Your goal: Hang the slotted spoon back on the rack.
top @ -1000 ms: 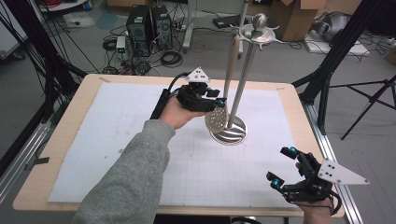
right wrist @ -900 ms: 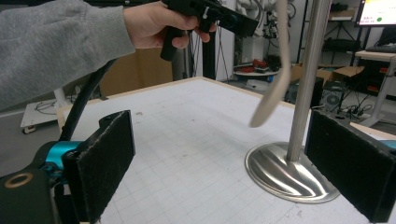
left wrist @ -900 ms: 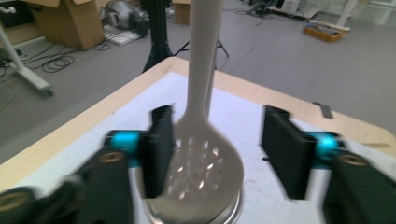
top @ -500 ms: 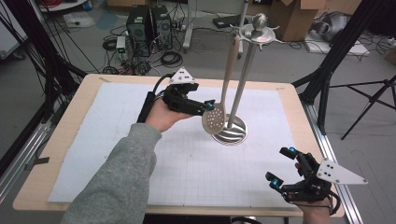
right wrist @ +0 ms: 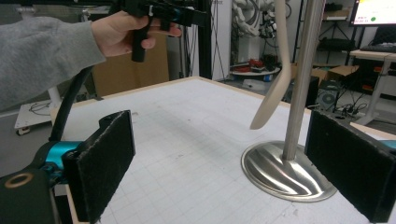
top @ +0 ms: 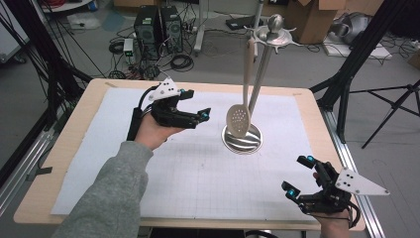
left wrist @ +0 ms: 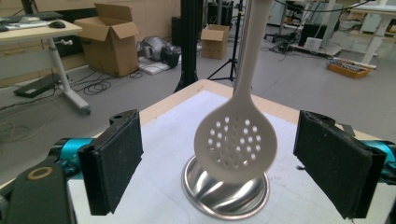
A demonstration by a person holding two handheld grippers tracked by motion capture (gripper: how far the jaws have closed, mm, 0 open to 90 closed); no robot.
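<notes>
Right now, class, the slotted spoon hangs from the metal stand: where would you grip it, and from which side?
Probably grip the slotted spoon on its slim handle just above the perforated bowl, coming in level from the left gripper side, away from the stand's pole. The handle hangs nearly upright and is narrow, so open fingers can likely straddle it; the bowl is broad and curved.

Counter: one, covered by one white gridded mat. Utensil stand with round steel base: one. Slotted spoon, cream, hanging from the stand: one. Hand-held grippers: two, the left hand-held gripper and the right hand-held gripper.
</notes>
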